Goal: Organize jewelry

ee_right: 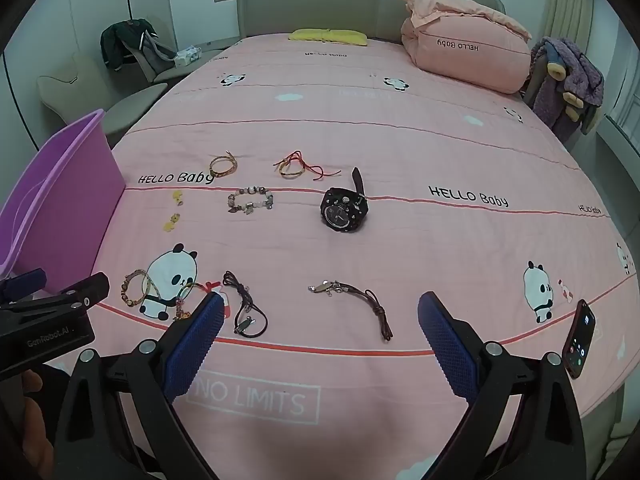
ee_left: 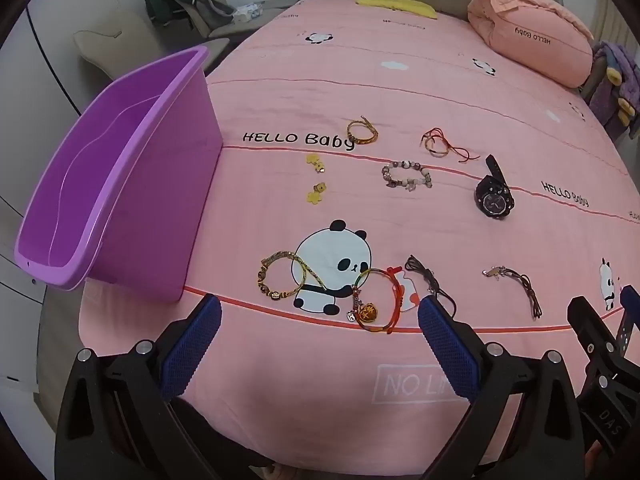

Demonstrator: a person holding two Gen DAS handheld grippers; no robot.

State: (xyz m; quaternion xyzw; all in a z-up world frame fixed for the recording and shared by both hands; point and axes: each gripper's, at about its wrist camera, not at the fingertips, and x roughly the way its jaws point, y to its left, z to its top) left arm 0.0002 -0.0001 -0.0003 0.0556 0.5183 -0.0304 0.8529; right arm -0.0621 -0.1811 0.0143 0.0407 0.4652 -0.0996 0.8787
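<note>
Both the left gripper (ee_left: 318, 312) and the right gripper (ee_right: 320, 312) are held wide open above the pink bed (ee_right: 400, 136), with nothing gripped. Just past them, bracelets (ee_left: 290, 278) and cords (ee_right: 362, 300) are laid out. Farther off a black watch (ee_right: 344, 208) is seen, and a purple tub (ee_left: 116, 184) is set at the left.

You have a bed (ee_right: 360, 128) under a pink panda-print sheet, with a purple tub (ee_left: 120, 184) standing at its left side. Bracelets lie spread apart on the sheet: a beaded bracelet (ee_right: 250, 200), a black watch (ee_right: 344, 210), two yellow charms (ee_left: 316, 178) and cord pieces. A phone (ee_right: 579, 338) rests near the right edge, a pink pillow (ee_right: 464, 52) at the head.
</note>
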